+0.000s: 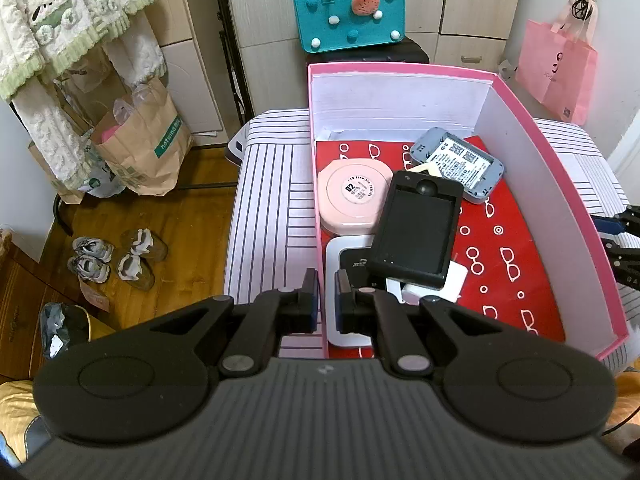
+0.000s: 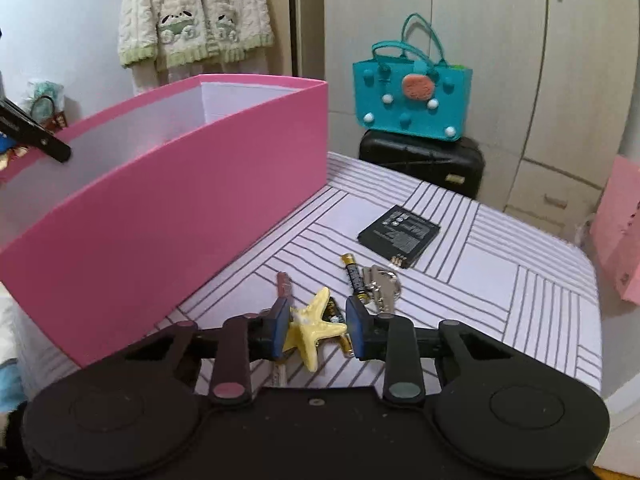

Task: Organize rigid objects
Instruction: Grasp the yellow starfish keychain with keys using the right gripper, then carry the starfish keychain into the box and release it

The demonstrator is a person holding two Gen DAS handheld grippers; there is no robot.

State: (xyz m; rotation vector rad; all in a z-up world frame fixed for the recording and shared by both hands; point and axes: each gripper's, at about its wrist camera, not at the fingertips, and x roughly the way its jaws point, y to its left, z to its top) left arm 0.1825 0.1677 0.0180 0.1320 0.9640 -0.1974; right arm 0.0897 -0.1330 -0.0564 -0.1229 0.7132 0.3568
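A pink box (image 1: 576,208) stands on a striped table (image 1: 272,200). In it lie a round pink case (image 1: 354,196), a black phone shell (image 1: 416,232), a grey device (image 1: 456,164) and a white device (image 1: 340,276). My left gripper (image 1: 326,300) is shut on the box's left wall near its front corner. My right gripper (image 2: 318,330) is shut on a yellow starfish (image 2: 314,328), held just above the table beside the box (image 2: 180,208). Below and beyond it lie batteries (image 2: 354,276), keys (image 2: 382,284), a flat black battery (image 2: 400,236) and a small reddish stick (image 2: 285,284).
A teal felt bag (image 2: 412,108) sits on a black suitcase (image 2: 424,164) beyond the table. A pink bag (image 1: 556,68) hangs at the right. Paper bags (image 1: 140,148) and shoes (image 1: 116,256) are on the wooden floor at the left.
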